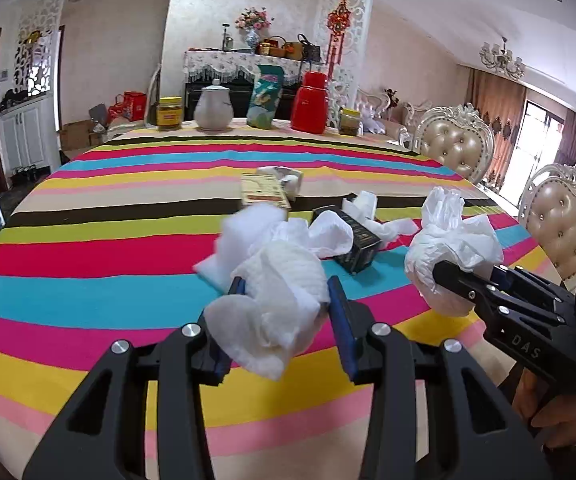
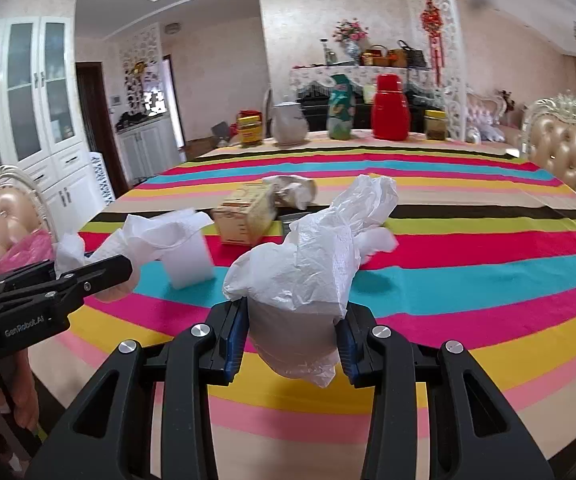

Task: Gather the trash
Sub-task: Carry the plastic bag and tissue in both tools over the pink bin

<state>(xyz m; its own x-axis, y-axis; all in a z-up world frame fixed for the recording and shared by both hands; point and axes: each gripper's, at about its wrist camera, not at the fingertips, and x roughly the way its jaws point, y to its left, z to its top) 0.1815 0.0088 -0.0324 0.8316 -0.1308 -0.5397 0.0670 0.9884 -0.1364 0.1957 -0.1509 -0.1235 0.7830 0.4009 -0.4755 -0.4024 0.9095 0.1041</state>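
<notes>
White paper wad (image 1: 284, 296) is sitting pinched in the left tongs (image 1: 286, 300); right tongs (image 2: 291, 316) are pinching a plastic bag wad (image 2: 307, 272).
Remaining trash, the yellow box (image 1: 264, 194) and black box (image 1: 351, 240), is lying beyond both tongs at frame centre on the bench (image 1: 88, 248), nearer the left.

Both views are bright and evenly lit by daylight. In the left wrist view the window (image 1: 537, 140) at the right edge is blown out to glare. Shadows on the striped tablecloth (image 1: 108, 248) are soft and faint. Fisheye distortion bends the stripes and walls toward the dark, vignetted corners. White foam (image 1: 244, 224) near centre is motion-blurred; the far wall in the right wrist view looks slightly soft.
</notes>
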